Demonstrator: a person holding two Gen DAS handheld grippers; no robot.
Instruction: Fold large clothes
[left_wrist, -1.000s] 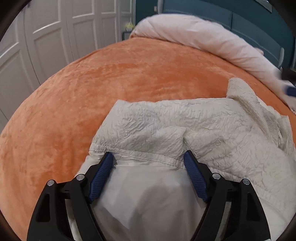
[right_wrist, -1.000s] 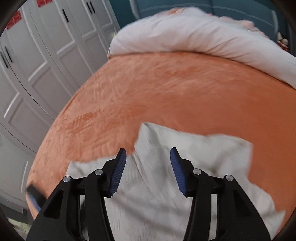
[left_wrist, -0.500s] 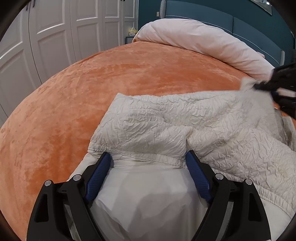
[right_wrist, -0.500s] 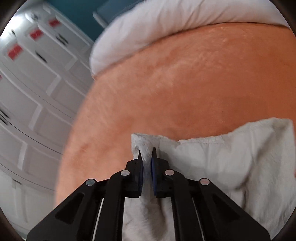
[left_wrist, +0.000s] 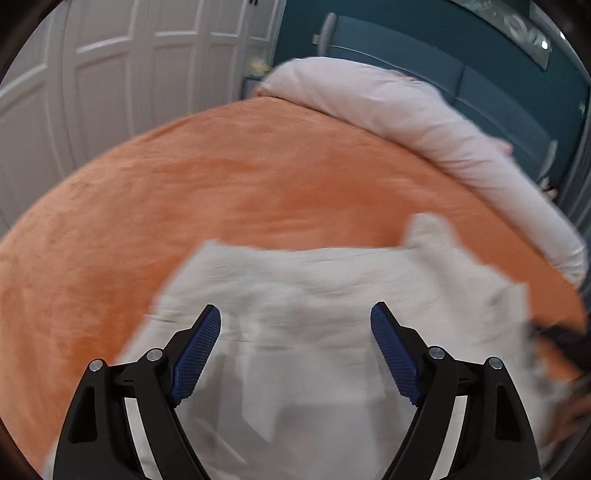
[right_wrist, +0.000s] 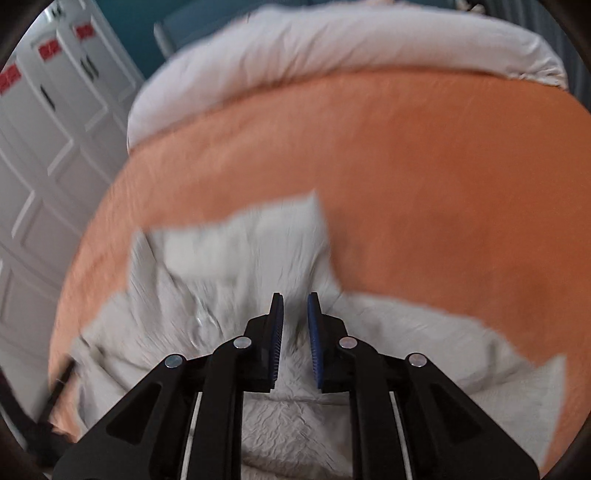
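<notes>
Left gripper (left_wrist: 295, 354) spread wide over the cream garment (left_wrist: 332, 295); right gripper (right_wrist: 295, 341) narrow, apparently gripping nothing. Risk: the loose fold slumps on the orange blanket (left_wrist: 184, 192).

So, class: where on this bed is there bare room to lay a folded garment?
Free: the orange blanket between the white garment and the rolled duvet, and its stretch toward the wardrobe doors. Crowded: the near edge, under the garment and both grippers.

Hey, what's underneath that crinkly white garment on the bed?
The white garment lies on the orange blanket, which shows all around it. Anything directly beneath the cloth is covered, so I cannot tell.
</notes>
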